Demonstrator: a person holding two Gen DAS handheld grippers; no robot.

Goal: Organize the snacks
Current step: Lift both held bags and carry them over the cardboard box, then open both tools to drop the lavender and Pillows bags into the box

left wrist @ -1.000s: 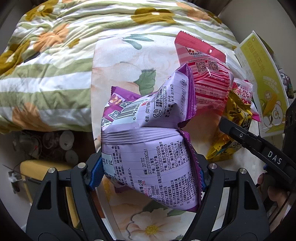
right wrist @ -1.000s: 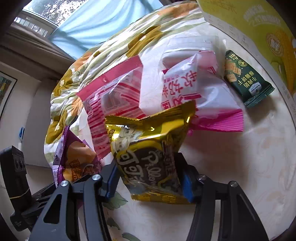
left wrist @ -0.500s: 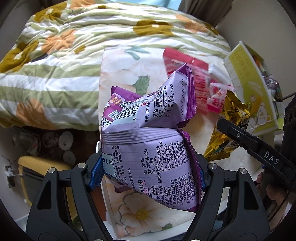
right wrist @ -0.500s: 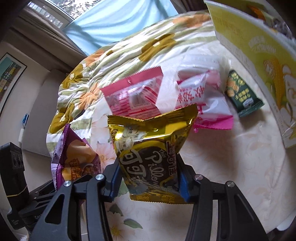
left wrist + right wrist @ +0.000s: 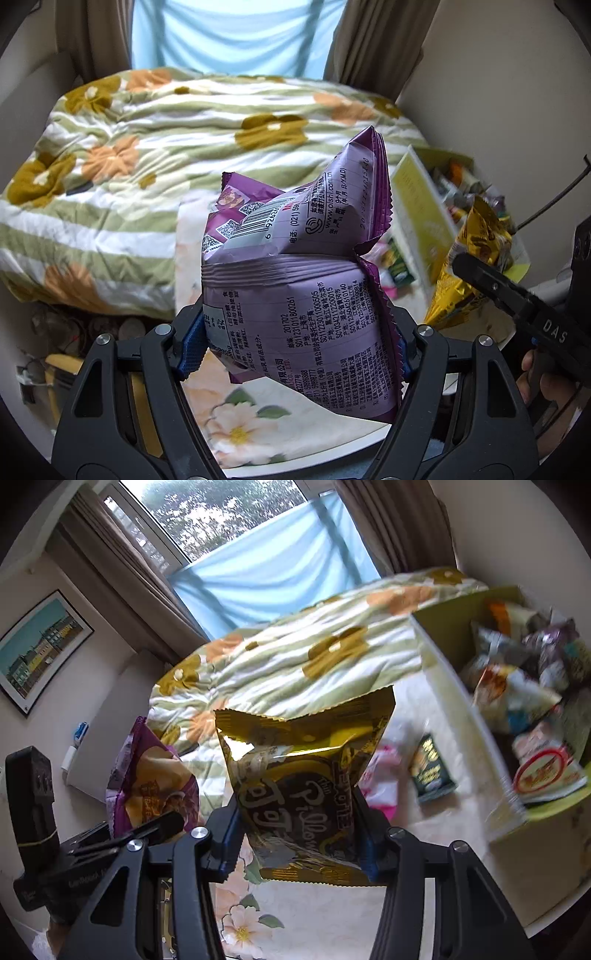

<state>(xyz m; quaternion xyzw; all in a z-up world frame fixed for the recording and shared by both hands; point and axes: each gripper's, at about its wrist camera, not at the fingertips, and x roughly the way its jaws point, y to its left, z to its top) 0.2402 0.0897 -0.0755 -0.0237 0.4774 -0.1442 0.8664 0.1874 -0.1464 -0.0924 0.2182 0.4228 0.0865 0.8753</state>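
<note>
Purple snack bag (image 5: 295, 295) clamped in left gripper (image 5: 295, 347); gold snack bag (image 5: 303, 794) clamped in right gripper (image 5: 301, 843), both above floral table (image 5: 332, 923).

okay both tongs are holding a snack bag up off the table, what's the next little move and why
Probably carry the gold bag in the right tongs rightward over the open box and release; it already holds snacks. The purple bag in the left tongs could follow.

Left gripper (image 5: 295, 343) clamps purple snack bag (image 5: 299, 295)
</note>
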